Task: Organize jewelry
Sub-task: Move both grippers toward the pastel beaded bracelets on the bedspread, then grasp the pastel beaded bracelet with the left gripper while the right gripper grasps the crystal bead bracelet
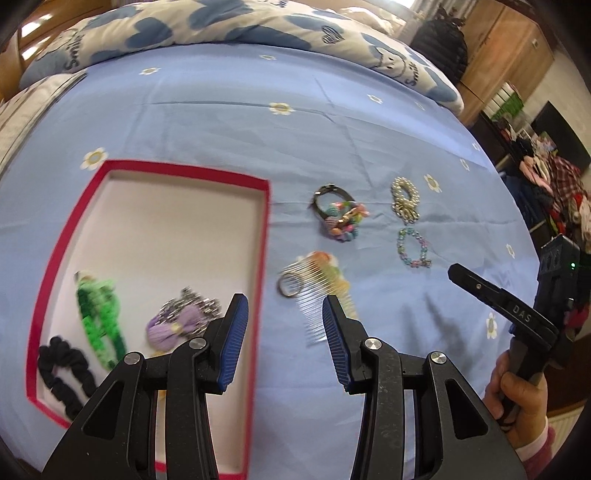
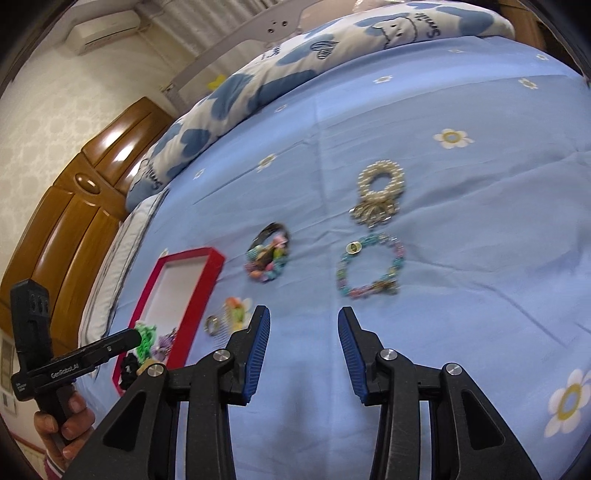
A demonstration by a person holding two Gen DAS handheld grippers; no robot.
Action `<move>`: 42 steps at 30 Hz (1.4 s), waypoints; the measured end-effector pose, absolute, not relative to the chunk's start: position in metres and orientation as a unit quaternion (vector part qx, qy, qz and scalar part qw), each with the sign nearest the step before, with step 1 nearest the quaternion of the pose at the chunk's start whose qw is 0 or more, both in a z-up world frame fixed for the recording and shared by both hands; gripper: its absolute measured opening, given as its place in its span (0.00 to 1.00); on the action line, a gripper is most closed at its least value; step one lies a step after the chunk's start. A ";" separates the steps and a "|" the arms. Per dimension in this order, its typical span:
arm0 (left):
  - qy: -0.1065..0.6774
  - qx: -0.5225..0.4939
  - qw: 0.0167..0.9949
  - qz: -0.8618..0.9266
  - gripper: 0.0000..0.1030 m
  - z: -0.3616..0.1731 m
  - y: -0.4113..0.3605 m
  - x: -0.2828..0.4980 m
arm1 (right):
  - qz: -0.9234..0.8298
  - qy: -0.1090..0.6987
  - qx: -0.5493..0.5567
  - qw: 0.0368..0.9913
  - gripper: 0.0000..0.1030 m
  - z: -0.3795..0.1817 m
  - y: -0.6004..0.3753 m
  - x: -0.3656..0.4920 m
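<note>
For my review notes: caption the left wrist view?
Open left gripper above red-rimmed box, comb beside it.

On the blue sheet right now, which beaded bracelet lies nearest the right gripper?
The pastel blue-and-pink bead bracelet, just beyond the right gripper; the pearl bracelet lies farther back.

On the bed sheet (image 1: 229,110) a shallow box (image 1: 266,236) was placed to the left, and a scrunchie (image 1: 64,373), a knitted clip (image 1: 98,317) and a bow clip (image 1: 177,326) were laid inside it at its near end. Just right of the box a comb (image 1: 321,295) was set with a ring (image 1: 290,286) at its left edge. Farther right, a beaded bracelet (image 2: 369,269) was laid nearer than a pearl bracelet (image 2: 380,184), with a charm bracelet (image 2: 267,258) between them and the box, and a quilt (image 1: 221,26) was bunched behind everything.
</note>
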State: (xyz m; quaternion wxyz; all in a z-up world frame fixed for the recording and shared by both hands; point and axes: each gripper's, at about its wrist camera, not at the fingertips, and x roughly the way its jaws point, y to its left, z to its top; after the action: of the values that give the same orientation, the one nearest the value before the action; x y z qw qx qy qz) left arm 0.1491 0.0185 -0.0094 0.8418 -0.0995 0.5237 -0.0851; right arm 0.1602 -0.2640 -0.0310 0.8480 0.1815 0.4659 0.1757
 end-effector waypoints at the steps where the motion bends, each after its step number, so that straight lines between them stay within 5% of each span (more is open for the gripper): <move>1: 0.525 -0.097 0.841 -0.087 0.39 -0.010 0.014 0.153 | 0.172 0.466 0.181 0.849 0.40 -0.032 -0.267 0.162; 22: 0.569 -0.101 0.807 -0.117 0.38 -0.071 -0.052 0.252 | 0.131 0.499 0.107 0.850 0.38 -0.074 -0.278 0.213; 26: 0.579 -0.103 0.800 -0.119 0.17 -0.083 -0.056 0.260 | 0.130 0.494 0.096 0.854 0.37 -0.078 -0.275 0.215; 28: 0.581 -0.104 0.799 -0.119 0.08 -0.088 -0.057 0.260 | 0.127 0.492 0.087 0.857 0.32 -0.079 -0.274 0.216; 32: 0.574 -0.108 0.803 -0.118 0.06 -0.087 -0.053 0.258 | 0.112 0.489 0.076 0.862 0.10 -0.080 -0.274 0.217; 42: 0.538 -0.114 0.825 -0.132 0.03 -0.053 -0.041 0.232 | 0.129 0.467 0.123 0.866 0.07 -0.064 -0.287 0.205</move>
State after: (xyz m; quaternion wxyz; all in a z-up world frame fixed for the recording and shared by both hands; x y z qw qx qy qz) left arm 0.2324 -0.0408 -0.0533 0.8246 -0.1138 0.5382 -0.1317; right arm 0.2049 -0.2866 -0.0637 0.8659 0.1230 0.4672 0.1294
